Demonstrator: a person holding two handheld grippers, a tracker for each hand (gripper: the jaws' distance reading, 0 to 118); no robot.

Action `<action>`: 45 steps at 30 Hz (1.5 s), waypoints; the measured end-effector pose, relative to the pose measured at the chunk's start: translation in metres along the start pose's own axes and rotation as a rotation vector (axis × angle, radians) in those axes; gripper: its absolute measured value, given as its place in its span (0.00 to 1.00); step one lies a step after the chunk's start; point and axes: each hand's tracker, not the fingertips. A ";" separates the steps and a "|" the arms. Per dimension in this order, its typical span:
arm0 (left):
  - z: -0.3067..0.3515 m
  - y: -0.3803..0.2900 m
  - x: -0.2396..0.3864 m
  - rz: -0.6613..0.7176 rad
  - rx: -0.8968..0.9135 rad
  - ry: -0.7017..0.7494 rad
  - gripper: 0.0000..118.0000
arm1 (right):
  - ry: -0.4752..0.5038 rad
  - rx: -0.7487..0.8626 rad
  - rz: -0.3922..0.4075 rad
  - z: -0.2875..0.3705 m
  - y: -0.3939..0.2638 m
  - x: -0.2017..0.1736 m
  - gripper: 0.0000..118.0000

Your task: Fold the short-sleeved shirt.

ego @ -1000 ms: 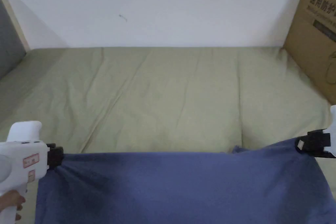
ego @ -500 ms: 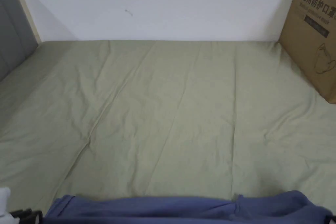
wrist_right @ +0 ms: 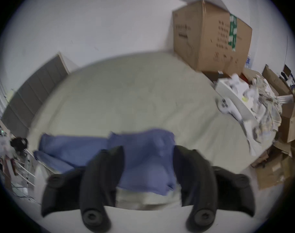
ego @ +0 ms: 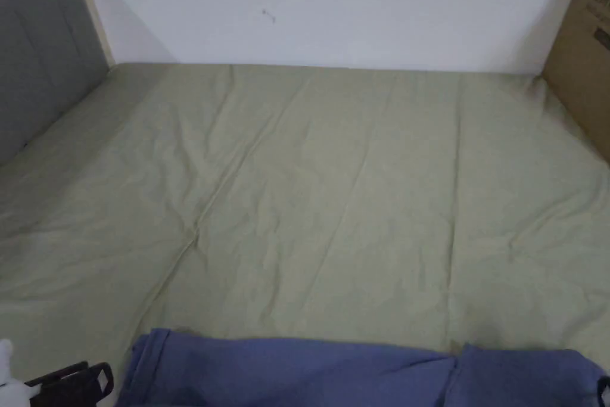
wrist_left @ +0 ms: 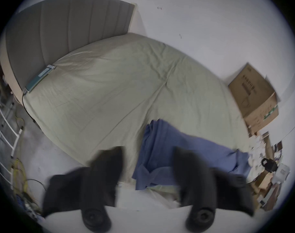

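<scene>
Blue short-sleeved cotton shirt (ego: 310, 369) lies bunched along near edge of pale green bedsheet (ego: 333, 199). Left gripper (wrist_left: 147, 161) and right gripper (wrist_right: 148, 159): jaws spread wide, holding nothing.

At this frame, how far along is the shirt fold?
Done: the blue short-sleeved shirt lies on the pale green bed sheet near its front edge, bunched rather than flat. In hand: nothing; the left gripper and right gripper are both open, jaws apart, clear of the cloth. Left: the whole neat fold.
</scene>
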 end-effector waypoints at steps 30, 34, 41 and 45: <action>-0.095 -0.029 -0.030 0.202 -0.213 -0.076 0.17 | 0.416 -0.227 0.256 -0.109 -0.021 -0.212 0.02; -0.092 -0.029 -0.037 0.320 -0.210 -0.175 0.06 | 0.393 -0.263 0.225 -0.108 -0.021 -0.212 0.02; -0.066 -0.013 -0.017 0.248 -0.152 -0.163 0.06 | 0.325 -0.279 0.158 -0.109 -0.030 -0.172 0.02; -0.038 0.007 0.014 0.198 -0.063 -0.190 0.06 | 0.292 -0.266 0.114 -0.103 -0.030 -0.145 0.02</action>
